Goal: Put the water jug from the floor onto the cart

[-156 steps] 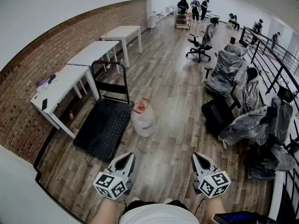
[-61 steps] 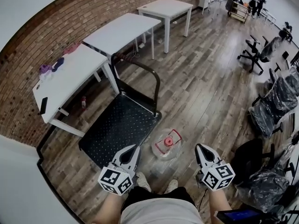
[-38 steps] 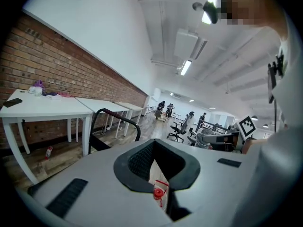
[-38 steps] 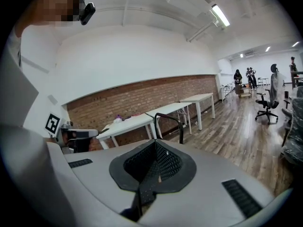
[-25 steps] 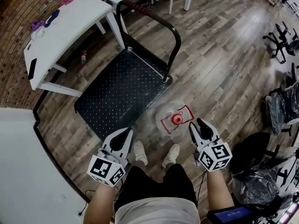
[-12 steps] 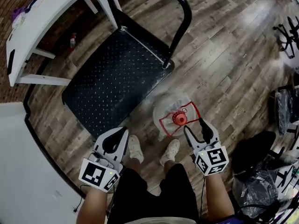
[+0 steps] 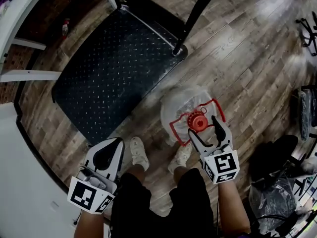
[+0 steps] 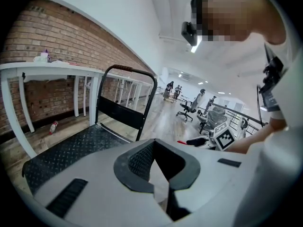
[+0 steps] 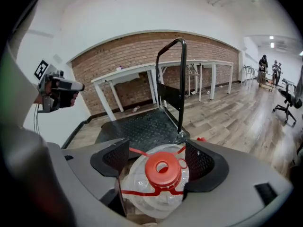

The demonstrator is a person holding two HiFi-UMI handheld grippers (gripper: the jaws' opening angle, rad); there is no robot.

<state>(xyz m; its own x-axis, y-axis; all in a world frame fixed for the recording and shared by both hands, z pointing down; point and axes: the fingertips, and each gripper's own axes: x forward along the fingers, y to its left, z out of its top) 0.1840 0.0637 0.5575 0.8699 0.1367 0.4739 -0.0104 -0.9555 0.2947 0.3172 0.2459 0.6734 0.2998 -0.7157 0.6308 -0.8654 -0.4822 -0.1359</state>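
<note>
The clear water jug (image 7: 179,100) stands on the wooden floor beside the black cart (image 7: 99,68), just off its corner under the handle post (image 7: 198,14). The jug has a red cap (image 7: 198,120) and a red carrying handle. My right gripper (image 7: 203,127) hangs over the jug's top, its jaws opening, one on each side of the cap without touching it. The right gripper view shows the cap (image 9: 162,168) between the pads of that gripper (image 9: 158,156), with the cart deck (image 9: 142,124) beyond. My left gripper (image 7: 115,144) is low at the left, shut and empty, facing the cart (image 8: 66,150).
The person's shoes (image 7: 138,153) stand on the floor right in front of the jug. White table legs (image 7: 15,43) and a small bottle (image 7: 65,28) lie beyond the cart at the brick wall. A white wall (image 7: 20,182) is at the left, bagged chairs (image 7: 277,197) at the right.
Both grippers have sunk towards the floor and the view has closed in on the jug. The right jaws have spread from nearly shut to wide around the red cap.
</note>
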